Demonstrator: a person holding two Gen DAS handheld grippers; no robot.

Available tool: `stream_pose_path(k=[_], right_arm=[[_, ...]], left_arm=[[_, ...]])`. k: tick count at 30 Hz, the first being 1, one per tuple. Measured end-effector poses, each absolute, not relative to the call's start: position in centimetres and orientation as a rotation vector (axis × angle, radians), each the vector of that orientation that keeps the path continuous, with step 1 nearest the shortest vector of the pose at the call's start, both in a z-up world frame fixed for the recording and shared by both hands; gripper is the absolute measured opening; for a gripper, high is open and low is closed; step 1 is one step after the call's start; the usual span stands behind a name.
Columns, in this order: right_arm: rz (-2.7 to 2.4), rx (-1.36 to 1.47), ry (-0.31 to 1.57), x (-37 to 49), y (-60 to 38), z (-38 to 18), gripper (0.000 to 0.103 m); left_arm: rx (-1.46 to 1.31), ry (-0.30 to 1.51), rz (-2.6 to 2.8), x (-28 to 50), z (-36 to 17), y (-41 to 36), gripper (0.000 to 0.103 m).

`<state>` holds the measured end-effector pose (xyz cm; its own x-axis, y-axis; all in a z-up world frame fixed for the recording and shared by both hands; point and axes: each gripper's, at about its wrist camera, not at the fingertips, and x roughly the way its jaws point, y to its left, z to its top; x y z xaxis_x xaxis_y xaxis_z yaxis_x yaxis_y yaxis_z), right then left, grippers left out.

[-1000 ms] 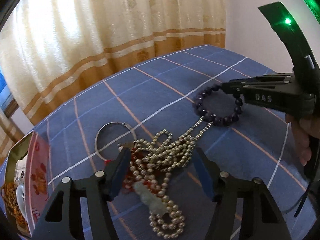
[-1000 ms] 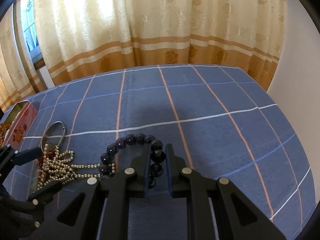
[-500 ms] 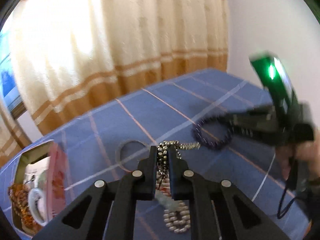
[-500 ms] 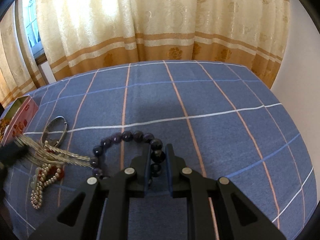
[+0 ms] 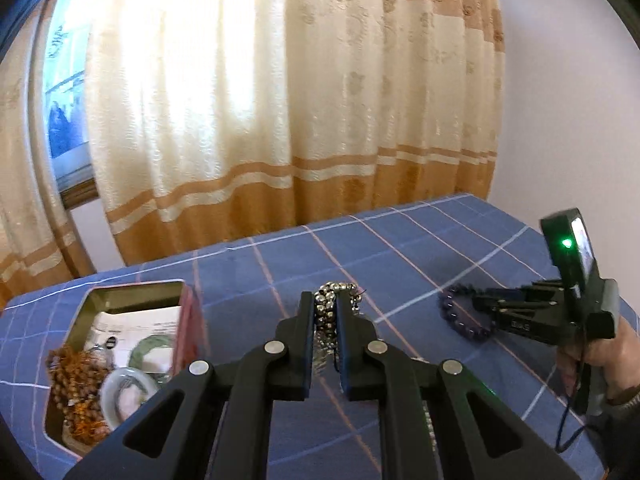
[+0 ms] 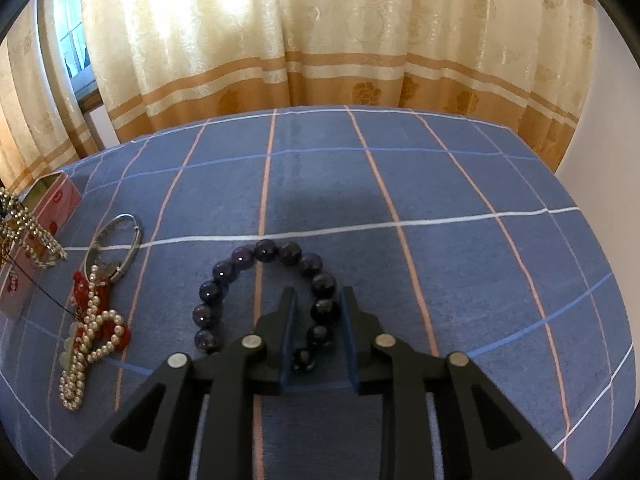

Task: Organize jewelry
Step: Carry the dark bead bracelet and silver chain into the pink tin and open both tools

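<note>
Left wrist view: nearest the lens, the left tongs (image 5: 325, 312) are pressed tight on a bunch of small silver metal beads, the silver bead chain (image 5: 329, 306), which is held clear of the blue checked bed cover (image 5: 400, 256); its strands run roughly up and down between the pads. Its jaws have just been closing. To the left an open tin box (image 5: 132, 292) with pink sides is seen, holding brown wooden beads (image 5: 70, 376), a pale green bangle (image 5: 154, 350) and a white ring-shaped bangle (image 5: 124, 390).

In the right wrist view, the right tongs (image 6: 318, 312) are set narrowly about one side of a purple bead bracelet (image 6: 256, 254), a ring of glossy round beads lying flat on the cover; the pads seem to press the beads, though contact is hard to judge. To the left lie a pearl strand (image 6: 92, 332), long axis running near to far, over something red, and just beyond it a thin silver bangle (image 6: 120, 240). Patterned cream and tan curtains (image 6: 320, 40) hang farthest back.
</note>
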<state>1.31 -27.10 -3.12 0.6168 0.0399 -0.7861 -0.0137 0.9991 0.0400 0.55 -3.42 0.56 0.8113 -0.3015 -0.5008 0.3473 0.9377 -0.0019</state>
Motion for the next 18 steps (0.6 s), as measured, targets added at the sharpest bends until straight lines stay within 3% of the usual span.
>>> stream_pose_path(k=[18], right_arm=[[0.082, 0.042, 0.691, -0.5, -26.0, 0.3, 0.017]], left_arm=[[0.018, 0.421, -0.162, 0.7, 2.6, 2.2, 0.009]])
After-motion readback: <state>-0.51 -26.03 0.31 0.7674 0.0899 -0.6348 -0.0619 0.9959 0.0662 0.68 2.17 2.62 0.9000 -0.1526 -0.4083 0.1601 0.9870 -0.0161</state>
